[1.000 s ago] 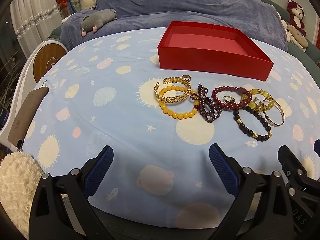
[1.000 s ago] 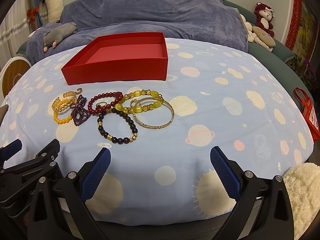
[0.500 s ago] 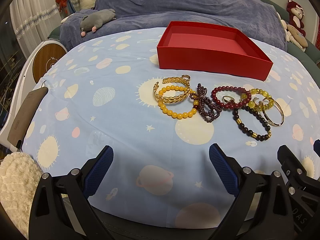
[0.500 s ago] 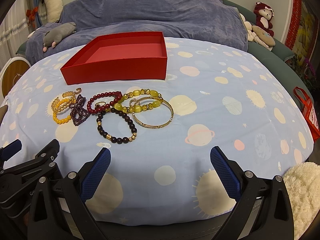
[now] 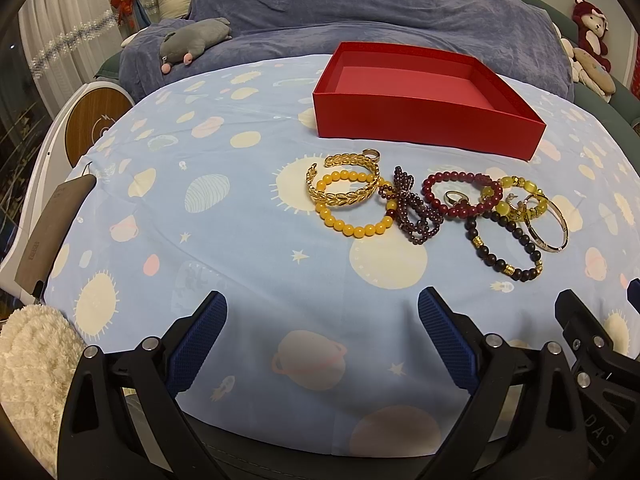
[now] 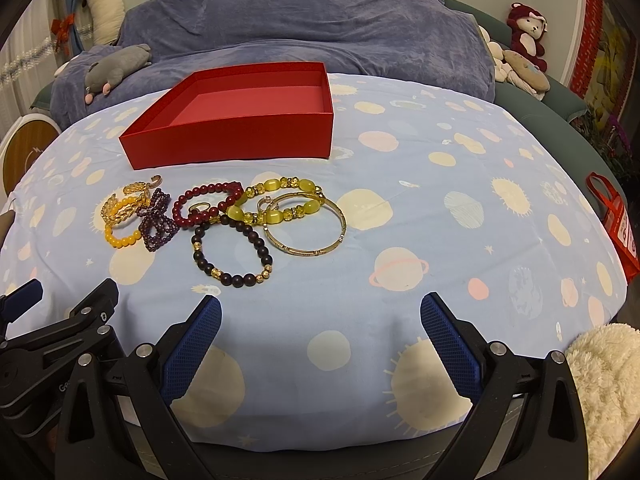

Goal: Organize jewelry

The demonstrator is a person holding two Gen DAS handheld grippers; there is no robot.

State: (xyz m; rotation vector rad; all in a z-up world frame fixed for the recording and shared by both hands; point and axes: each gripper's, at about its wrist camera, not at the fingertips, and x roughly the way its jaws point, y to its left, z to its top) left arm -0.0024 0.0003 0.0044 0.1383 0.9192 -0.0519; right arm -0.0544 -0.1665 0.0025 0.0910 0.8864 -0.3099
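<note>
An empty red box [image 5: 424, 120] [image 6: 236, 136] sits toward the back of the table. In front of it lies a row of jewelry: a gold leaf cuff [image 5: 345, 196] [image 6: 120, 206], a yellow bead bracelet [image 5: 354, 228], a dark purple bead strand [image 5: 416, 212] [image 6: 158, 222], a red bead bracelet [image 5: 460, 210] [image 6: 188, 216], a yellow-green bead bracelet [image 6: 276, 214], a dark bead bracelet [image 5: 504, 268] [image 6: 224, 274] and a thin gold bangle [image 6: 316, 250]. My left gripper [image 5: 322, 338] and right gripper [image 6: 320, 340] hover open near the front edge, short of the jewelry, holding nothing.
The table wears a pale blue cloth [image 5: 224, 240] printed with planets. A blue-covered sofa [image 6: 304, 28] with plush toys stands behind. A fluffy white cushion [image 5: 32, 356] lies at front left, another [image 6: 608, 380] at front right. A red bag [image 6: 616, 224] hangs off the right side.
Both views have shifted only slightly; the jewelry and box sit a touch higher and nearer in frame. Both grippers stay open.
</note>
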